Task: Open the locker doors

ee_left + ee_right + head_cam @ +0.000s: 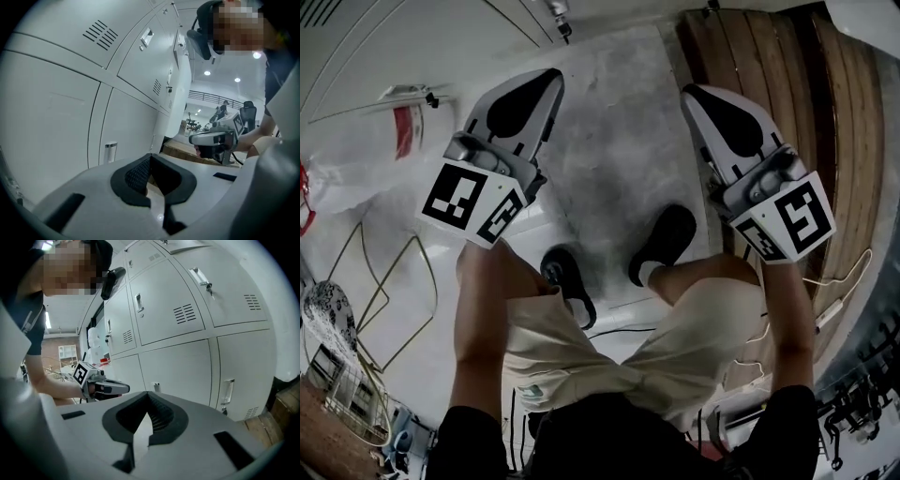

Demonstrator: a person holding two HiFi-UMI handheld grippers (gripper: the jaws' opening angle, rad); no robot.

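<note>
Fingers (133, 176) pressed together and empty on both the left gripper (546, 86) and the right gripper (698, 101).
Pale grey metal locker doors (173, 310) stand ahead of the fingers, well apart and untouched; probably poised before reaching for a handle.

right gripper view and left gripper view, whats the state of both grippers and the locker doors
left gripper: shut, nothing between its jaws
right gripper: shut, nothing between its jaws
upper locker door: closed
lower locker door: closed
</note>
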